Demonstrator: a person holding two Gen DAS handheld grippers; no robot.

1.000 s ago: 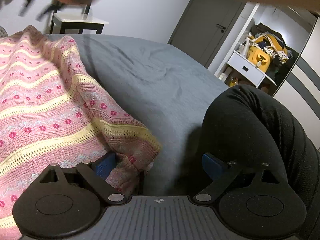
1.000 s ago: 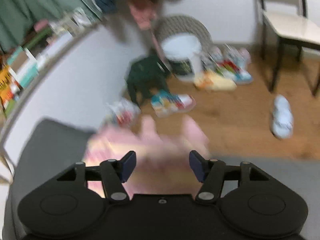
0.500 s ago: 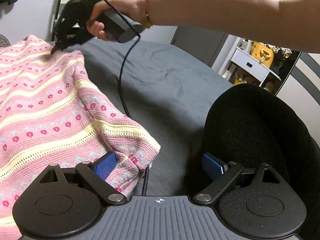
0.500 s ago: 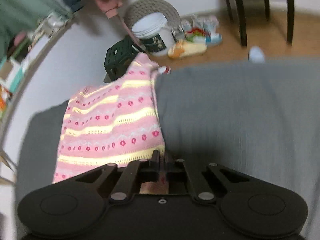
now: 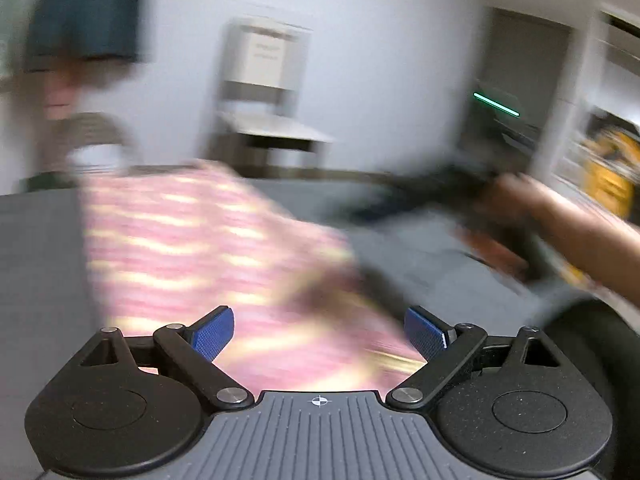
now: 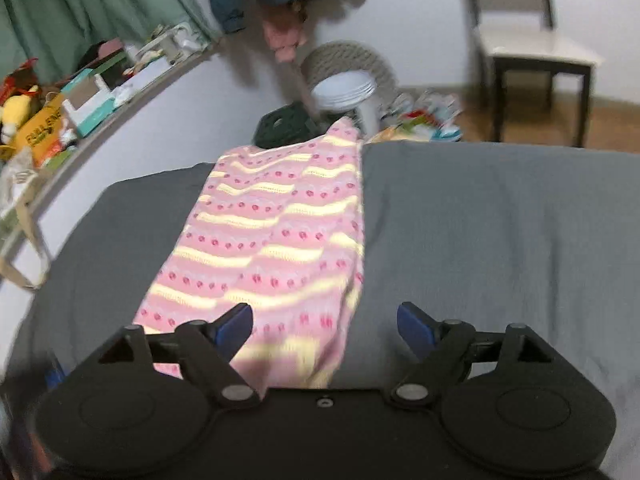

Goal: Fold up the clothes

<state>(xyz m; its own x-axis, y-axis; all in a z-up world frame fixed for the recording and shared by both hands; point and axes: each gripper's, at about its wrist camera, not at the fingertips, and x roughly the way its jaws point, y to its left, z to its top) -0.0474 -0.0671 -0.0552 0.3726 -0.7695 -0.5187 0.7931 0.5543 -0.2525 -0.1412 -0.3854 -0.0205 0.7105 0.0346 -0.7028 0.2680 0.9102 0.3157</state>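
Observation:
A pink knit sweater (image 6: pixel 276 240) with yellow stripes and red dots lies flat on the grey bed (image 6: pixel 480 240). Its near hem sits just ahead of my right gripper (image 6: pixel 325 326), which is open with nothing between its blue pads. The left wrist view is heavily blurred by motion. There the sweater (image 5: pixel 208 248) spreads ahead and left of my left gripper (image 5: pixel 318 332), which is open and empty above the fabric. A person's arm (image 5: pixel 568 232) holding the other gripper reaches in from the right.
A chair (image 6: pixel 532 52) stands beyond the bed's far edge, with a woven basket and white bucket (image 6: pixel 344 88) and floor clutter beside it. A crowded shelf (image 6: pixel 80 100) runs along the left wall. Something black (image 5: pixel 592 340) sits at my left gripper's lower right.
The right gripper was shut on the sweater's edge half a second ago and has let go and opened. The left gripper has swung up and away from the sleeve it sat beside.

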